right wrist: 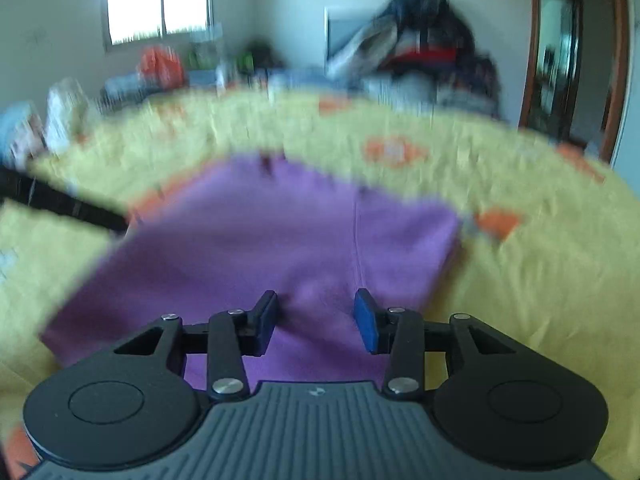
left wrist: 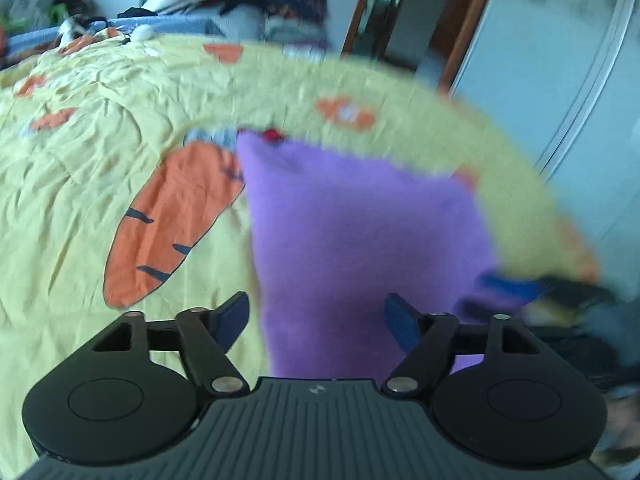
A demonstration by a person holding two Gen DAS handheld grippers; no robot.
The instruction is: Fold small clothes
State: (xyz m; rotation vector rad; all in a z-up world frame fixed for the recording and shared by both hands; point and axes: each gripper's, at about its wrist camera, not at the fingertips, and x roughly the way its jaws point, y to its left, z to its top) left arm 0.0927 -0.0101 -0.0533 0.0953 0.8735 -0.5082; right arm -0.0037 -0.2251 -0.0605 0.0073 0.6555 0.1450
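Note:
A small purple garment (left wrist: pixel 360 240) lies flat on a yellow bedspread (left wrist: pixel 80 184) printed with orange carrots. It has a straight fold edge on its left side. My left gripper (left wrist: pixel 316 308) hovers over its near end, jaws wide apart, nothing between the pads. A blurred blue and black shape (left wrist: pixel 516 286) at the garment's right edge looks like the other gripper. In the right wrist view the purple garment (right wrist: pixel 260 248) fills the middle. My right gripper (right wrist: pixel 316 304) stands over its near edge, jaws partly apart, and the pads press on no cloth.
A pile of mixed clothes (right wrist: pixel 420 56) sits beyond the bed's far edge. There is a window (right wrist: pixel 160 0) on the back wall, a wooden door frame (left wrist: pixel 468 28) and a white wardrobe door (left wrist: pixel 560 60) to the right. A dark bar (right wrist: pixel 60 204) crosses the bedspread at left.

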